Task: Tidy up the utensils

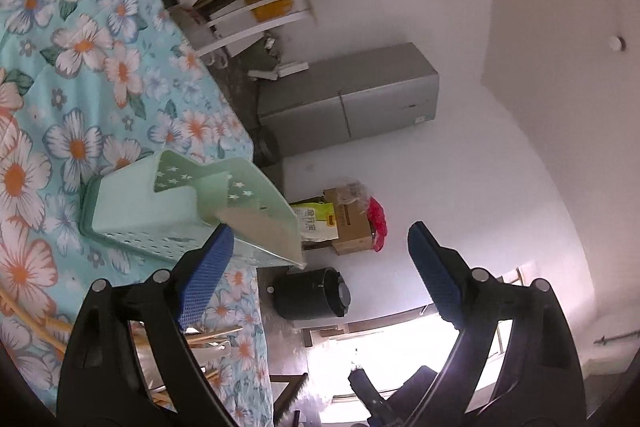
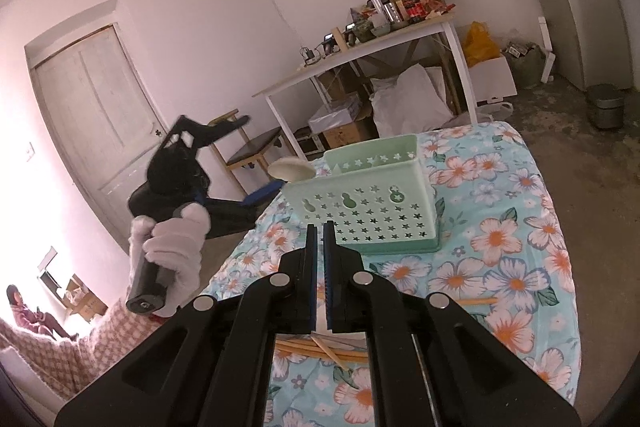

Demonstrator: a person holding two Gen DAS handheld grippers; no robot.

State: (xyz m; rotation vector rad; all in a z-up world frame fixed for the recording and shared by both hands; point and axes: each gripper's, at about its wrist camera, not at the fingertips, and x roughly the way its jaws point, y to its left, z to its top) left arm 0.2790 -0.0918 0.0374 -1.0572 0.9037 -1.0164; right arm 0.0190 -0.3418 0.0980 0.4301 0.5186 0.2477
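At centre frame of the right wrist view, a mint-green utensil caddy [image 2: 380, 203] stands on the floral tablecloth [image 2: 520, 267], a pale spoon [image 2: 290, 169] poking from its left compartment. Wooden chopsticks [image 2: 332, 349] lie lower centre. Left gripper [image 1: 320, 267] gapes wide, empty; right gripper [image 2: 320, 239] is closed on nothing.

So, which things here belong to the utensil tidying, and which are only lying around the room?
For the job:
- green holder
- wooden chopsticks
- white spoon, at the holder's left end
- left gripper, open
- right gripper, shut

Just around:
- cluttered white desk
- grey fridge
- yellow bag
- cardboard box
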